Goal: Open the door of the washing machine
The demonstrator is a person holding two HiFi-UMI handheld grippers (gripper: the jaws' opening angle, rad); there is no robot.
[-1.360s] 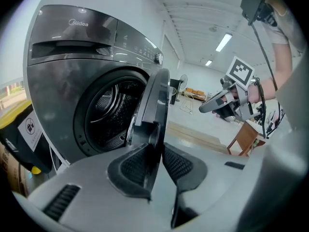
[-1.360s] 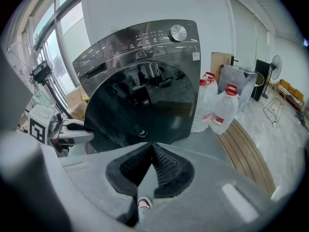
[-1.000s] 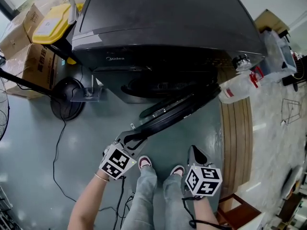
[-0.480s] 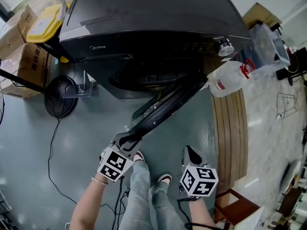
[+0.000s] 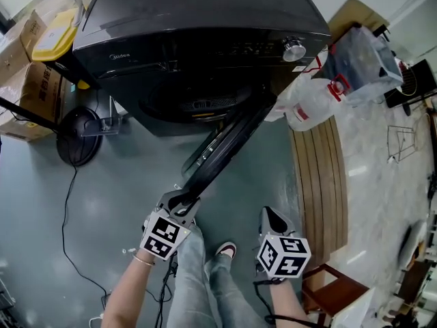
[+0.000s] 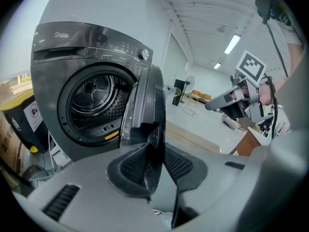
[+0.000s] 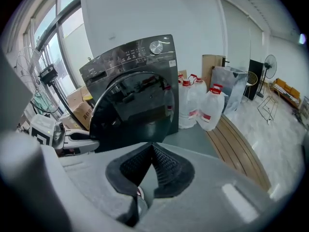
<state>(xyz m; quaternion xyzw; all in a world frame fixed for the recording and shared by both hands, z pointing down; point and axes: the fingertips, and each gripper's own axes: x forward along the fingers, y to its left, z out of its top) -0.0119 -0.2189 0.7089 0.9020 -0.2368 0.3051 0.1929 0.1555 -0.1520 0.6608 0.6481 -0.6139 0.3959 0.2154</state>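
Observation:
The dark grey washing machine stands at the top of the head view, its steel drum exposed. Its round door is swung far out on the right-side hinge. My left gripper clasps the door's free edge; in the left gripper view that edge runs between the pads, and the jaws are opening slightly. My right gripper hangs apart over the floor, shut on nothing, its tips meeting. From there I see the door's glossy outer face.
Water jugs and a plastic bag stand right of the machine beside a wooden slat platform. Cardboard boxes, a yellow-lidded bin and a black round stand base with a cable lie left. The person's shoe is below the door; a wooden chair sits bottom right.
The door has swung further out from the machine with my left gripper on its edge. The machine has slid up and left in the head view; the feet have shifted.

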